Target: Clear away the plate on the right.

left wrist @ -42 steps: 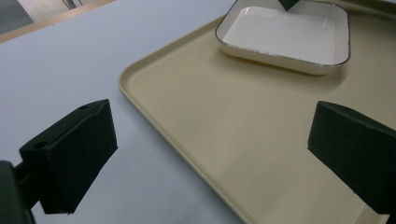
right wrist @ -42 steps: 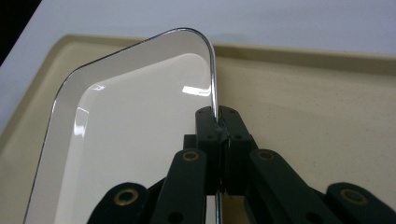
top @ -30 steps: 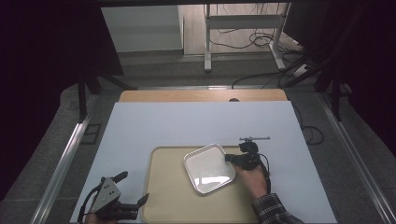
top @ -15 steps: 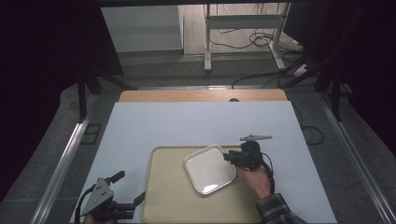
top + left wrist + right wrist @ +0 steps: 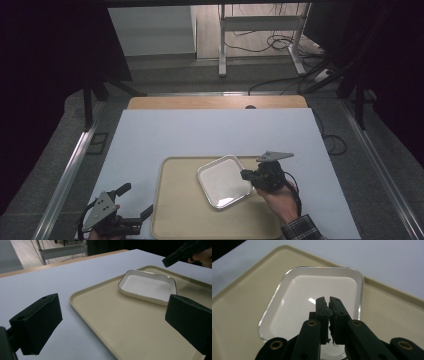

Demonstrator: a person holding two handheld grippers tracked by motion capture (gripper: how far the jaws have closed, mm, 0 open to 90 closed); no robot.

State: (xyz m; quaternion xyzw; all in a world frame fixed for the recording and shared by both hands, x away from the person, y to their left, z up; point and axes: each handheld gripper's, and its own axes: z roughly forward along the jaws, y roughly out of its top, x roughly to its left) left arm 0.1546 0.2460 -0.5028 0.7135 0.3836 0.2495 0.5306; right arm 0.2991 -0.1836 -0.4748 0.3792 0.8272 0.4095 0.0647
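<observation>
High view takes in one white table top (image 5: 200, 135), and on its near half one beige tray (image 5: 180, 210) lying flat. One small white dish (image 5: 223, 181), square with rounded corners and a raised rim, sits on that tray toward its two o'clock corner, turned diamond-wise.

The tray looks like stiff moulded plastic, light, with a low lip that would give a jaw something to bite. The dish looks rigid and glossy, probably ceramic or melamine; I judge it slippery and liable to chip, so the rim is the place to pinch, not the smooth floor.

There are two grippers. The right gripper (image 5: 248, 175) is at the dish's three o'clock edge; in the right gripper view its jaws are pressed nearly together over the dish's near rim, and whether the rim lies between them I cannot tell. The left gripper (image 5: 136, 200) waits at eight o'clock, just off the tray's left edge, jaws spread wide and holding nothing, as the left gripper view confirms.
</observation>
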